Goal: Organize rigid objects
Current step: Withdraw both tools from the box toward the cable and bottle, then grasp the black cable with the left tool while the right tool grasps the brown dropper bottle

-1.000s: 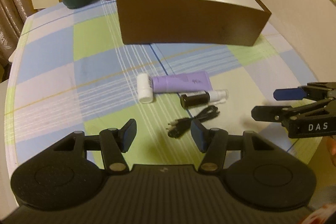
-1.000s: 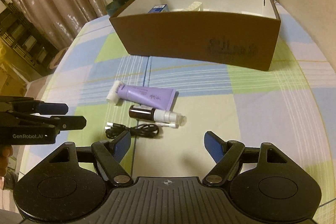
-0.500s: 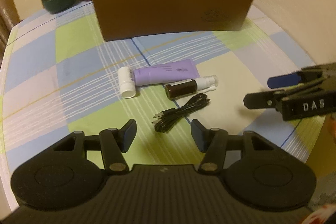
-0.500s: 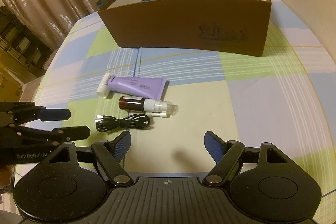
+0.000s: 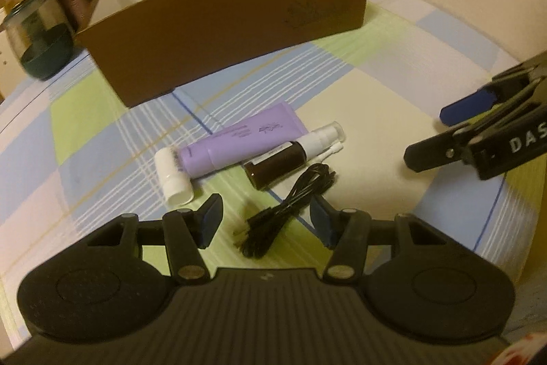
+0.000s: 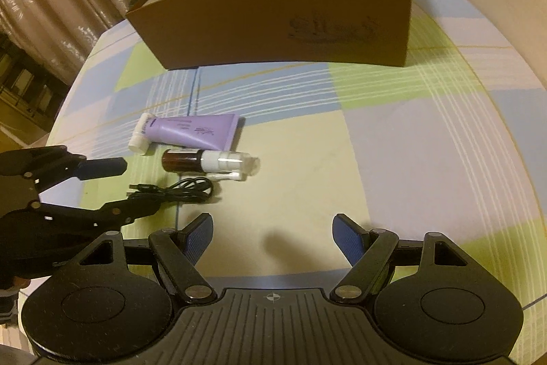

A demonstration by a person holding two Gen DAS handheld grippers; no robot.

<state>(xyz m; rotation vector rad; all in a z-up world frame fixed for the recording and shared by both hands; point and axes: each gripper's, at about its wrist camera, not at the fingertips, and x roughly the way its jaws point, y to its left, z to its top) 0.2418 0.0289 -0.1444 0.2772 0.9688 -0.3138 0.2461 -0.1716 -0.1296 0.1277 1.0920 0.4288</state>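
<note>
**Left gripper lined up over the cable**

The coiled black cable (image 5: 290, 211) lies on the checked tablecloth (image 5: 376, 132), just in front of the brown spray bottle (image 5: 283, 159) and purple tube (image 5: 239, 142), with the brown box (image 5: 222, 23) well behind. Its long axis runs away from the left gripper (image 5: 265, 221), slanting right, its near end between the parted, empty jaws. The right gripper (image 6: 271, 235) (also open, holding nothing) sits further off, over bare cloth. Both point steeply downward.
</note>
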